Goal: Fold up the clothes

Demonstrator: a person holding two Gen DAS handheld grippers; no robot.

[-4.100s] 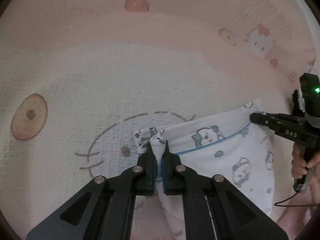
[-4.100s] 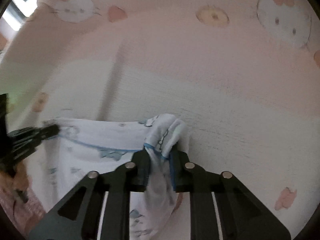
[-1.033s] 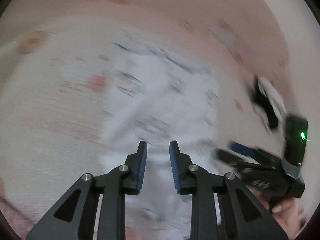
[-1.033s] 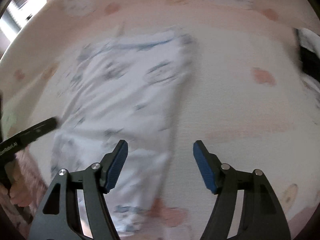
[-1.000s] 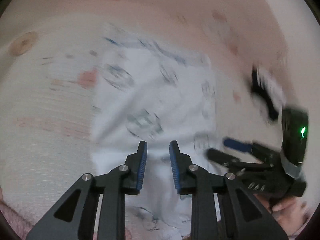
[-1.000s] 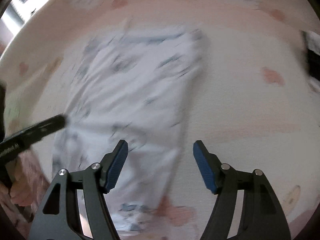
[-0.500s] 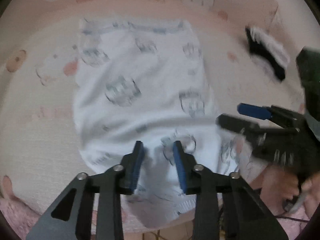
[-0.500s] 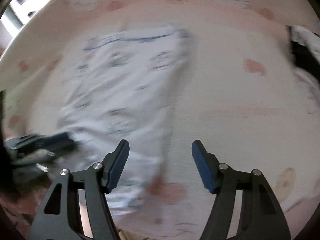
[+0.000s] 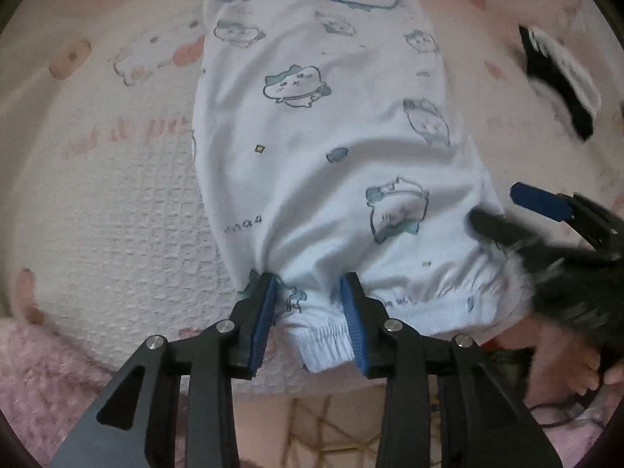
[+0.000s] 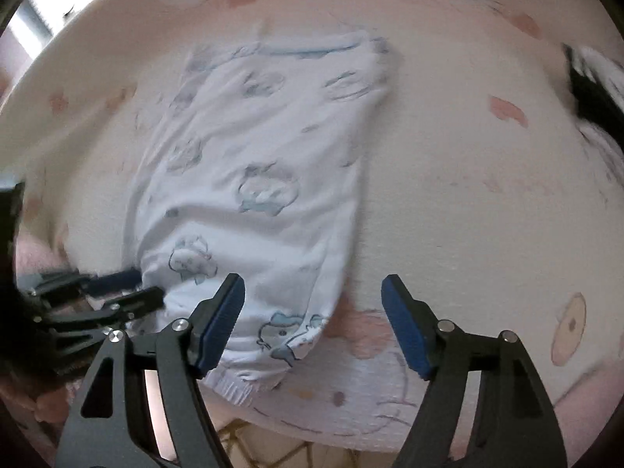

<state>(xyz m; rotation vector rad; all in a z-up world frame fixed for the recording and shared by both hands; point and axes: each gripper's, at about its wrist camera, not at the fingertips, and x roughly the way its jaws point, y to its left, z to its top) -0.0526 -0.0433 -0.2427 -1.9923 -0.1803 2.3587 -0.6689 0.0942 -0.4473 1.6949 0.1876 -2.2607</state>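
White trousers [image 9: 323, 148] printed with small blue cartoon cats are spread flat on a pink blanket [image 9: 117, 202], the blue-piped waistband at the far end and the ribbed cuffs at the near edge. No container is seen in either view. A short word is printed on the fabric near the left side, but it cannot be read with certainty. Pale pink lettering is woven into the blanket beside the garment (too faint to be made out).

The left tongs [image 9: 308, 304] are held apart, with one ribbed cuff lying between the blue pads; the cloth is bracketed but not pinched. The right tongs [image 10: 312, 312] are spread wide above the other cuff and the bare blanket next to it, and nothing is gripped. In the left view the right tongs are blurred at the garment's right edge.

A black-and-white garment [image 9: 557, 78] is seen well apart, at the far right of the blanket.
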